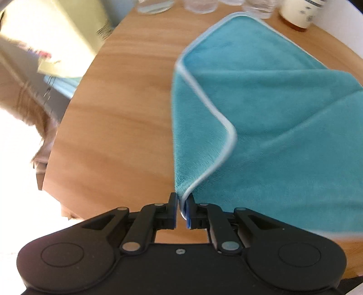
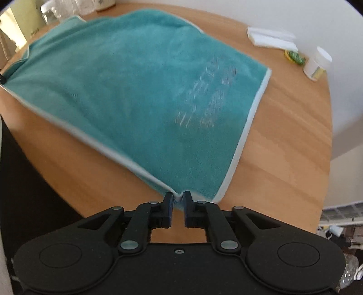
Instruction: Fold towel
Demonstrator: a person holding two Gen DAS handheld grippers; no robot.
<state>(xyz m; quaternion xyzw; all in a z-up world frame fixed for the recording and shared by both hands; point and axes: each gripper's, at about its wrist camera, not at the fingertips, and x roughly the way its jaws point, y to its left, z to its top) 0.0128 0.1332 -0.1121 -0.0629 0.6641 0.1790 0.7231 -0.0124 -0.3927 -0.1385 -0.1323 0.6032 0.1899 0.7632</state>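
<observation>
Nearest the lens, the left gripper [image 1: 181, 205] is clamped on a white-piped corner of the teal towel [image 1: 272, 118], lifting it off the wooden table [image 1: 118, 127]. Rightward, the right gripper [image 2: 177, 199] pinches another corner the same way, with the towel's far part spread on the table toward the glass jars [image 1: 199, 5].
</observation>
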